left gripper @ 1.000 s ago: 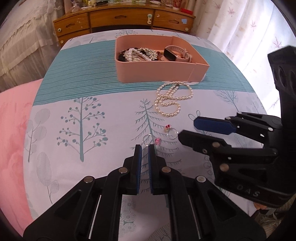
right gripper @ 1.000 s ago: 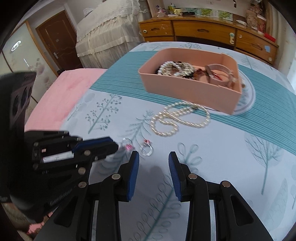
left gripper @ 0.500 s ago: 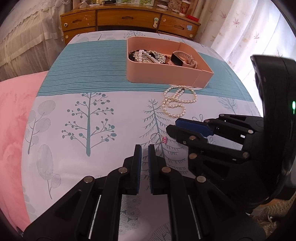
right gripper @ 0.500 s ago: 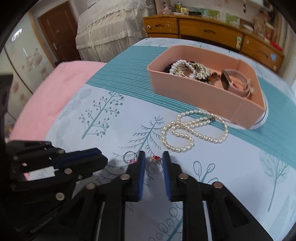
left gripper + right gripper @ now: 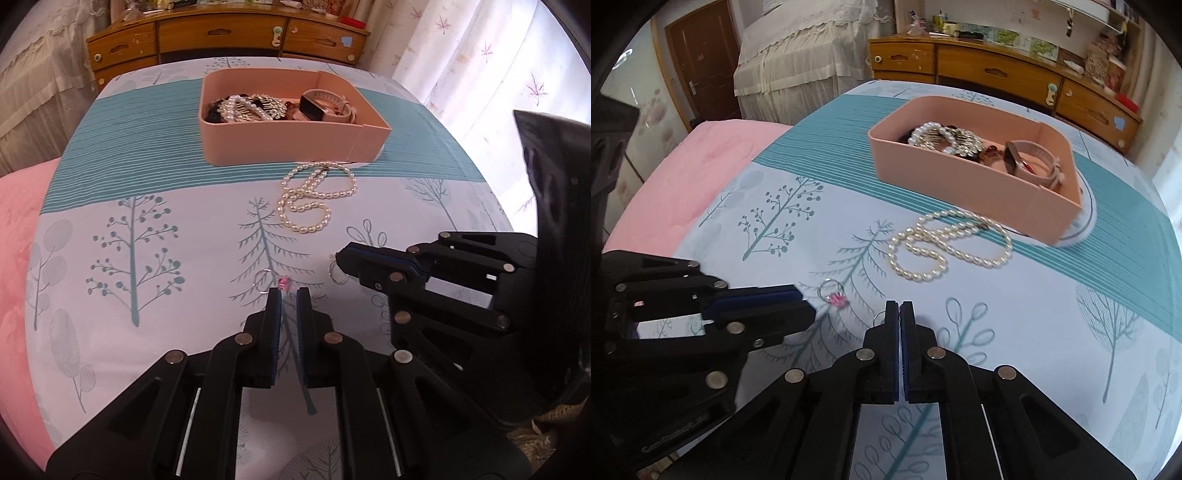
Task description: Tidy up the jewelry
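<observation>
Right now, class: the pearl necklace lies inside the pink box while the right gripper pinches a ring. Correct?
Not quite. The pearl necklace lies on the bedsheet in front of the pink box, as the right wrist view shows. The right gripper does pinch a ring.

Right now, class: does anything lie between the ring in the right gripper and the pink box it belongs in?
Yes. The right gripper is shut on a ring. Between it and the pink box the pearl necklace lies on the bedspread, right against the box's near wall. Nothing upright blocks the way, so carrying the ring over the necklace should clear it.
</observation>
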`<state>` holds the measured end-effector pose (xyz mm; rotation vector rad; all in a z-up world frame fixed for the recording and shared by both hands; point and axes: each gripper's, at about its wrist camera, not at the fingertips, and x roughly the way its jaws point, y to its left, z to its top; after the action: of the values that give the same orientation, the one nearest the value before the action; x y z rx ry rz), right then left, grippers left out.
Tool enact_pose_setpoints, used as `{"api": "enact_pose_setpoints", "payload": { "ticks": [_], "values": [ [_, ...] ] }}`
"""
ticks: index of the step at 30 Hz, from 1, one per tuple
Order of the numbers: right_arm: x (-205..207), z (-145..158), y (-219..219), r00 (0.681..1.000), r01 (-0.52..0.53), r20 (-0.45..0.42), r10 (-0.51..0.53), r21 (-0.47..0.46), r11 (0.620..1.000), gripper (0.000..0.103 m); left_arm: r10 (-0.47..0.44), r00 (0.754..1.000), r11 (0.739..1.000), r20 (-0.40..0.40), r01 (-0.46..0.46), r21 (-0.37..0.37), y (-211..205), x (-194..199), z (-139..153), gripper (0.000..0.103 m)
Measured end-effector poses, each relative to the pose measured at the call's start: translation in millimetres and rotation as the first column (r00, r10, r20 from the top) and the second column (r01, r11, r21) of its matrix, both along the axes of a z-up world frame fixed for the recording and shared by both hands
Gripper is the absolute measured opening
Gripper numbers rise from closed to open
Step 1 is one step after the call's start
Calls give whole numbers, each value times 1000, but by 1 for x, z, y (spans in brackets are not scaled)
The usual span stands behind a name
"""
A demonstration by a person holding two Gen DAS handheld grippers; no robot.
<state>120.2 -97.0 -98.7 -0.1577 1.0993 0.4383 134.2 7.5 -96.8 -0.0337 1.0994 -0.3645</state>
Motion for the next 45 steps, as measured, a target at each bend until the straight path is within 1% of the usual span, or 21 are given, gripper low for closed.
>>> {"api": "enact_pose_setpoints", "payload": {
  "ticks": [8, 14, 20, 26, 30, 32, 34, 36, 39, 40, 42, 44, 45],
  "values": [
    [-6, 9, -14, 1000, 18, -1, -17, 49, 999, 1, -11, 1000, 999, -8, 11, 45, -13, 11, -6, 6],
    [-6, 11, -19, 1000, 25, -13, -24, 74, 997, 1, -22, 1000, 995, -16, 23, 96, -21, 16, -13, 6],
    [-6, 17, -24, 999, 40, -6, -39, 97, 994, 1, -19, 1000, 994, -10, 20, 105, -23, 19, -13, 6],
    [-6, 23, -28, 999, 49, -1, -50, 114, 992, 1, -21, 1000, 995, 22, 19, 101, -19, 16, -3, 6],
    [-6, 23, -29, 999, 51, -5, -51, 118, 992, 1, -47, 998, 992, 34, 43, 119, -19, 19, -1, 6],
    [-7, 24, -29, 999, 52, -5, -52, 118, 992, 1, -84, 995, 987, 46, 77, 141, -21, 20, 0, 6],
    [-7, 24, -29, 999, 53, -9, -53, 119, 991, 1, -148, 986, 976, 71, 135, 170, -22, 20, 2, 6],
    [-7, 23, -29, 998, 56, -12, -54, 121, 991, 1, -228, 971, 960, 76, 211, 181, -22, 21, 2, 6],
    [-8, 23, -31, 998, 56, -13, -55, 123, 991, 1, -361, 930, 918, 71, 340, 203, -19, 26, 1, 8],
    [-7, 23, -31, 998, 57, -13, -56, 122, 991, 1, -389, 919, 906, 69, 368, 208, -18, 28, 2, 10],
    [-6, 22, -32, 998, 61, -15, -59, 122, 991, 1, -438, 897, 882, 67, 414, 226, -13, 33, 2, 29],
    [-6, 21, -32, 998, 63, -17, -62, 123, 990, 1, -474, 877, 865, 72, 449, 223, -10, 34, 5, 37],
    [-6, 21, -33, 998, 65, -18, -63, 123, 990, 1, -494, 867, 855, 71, 469, 222, -10, 36, 6, 37]
  ]
}}
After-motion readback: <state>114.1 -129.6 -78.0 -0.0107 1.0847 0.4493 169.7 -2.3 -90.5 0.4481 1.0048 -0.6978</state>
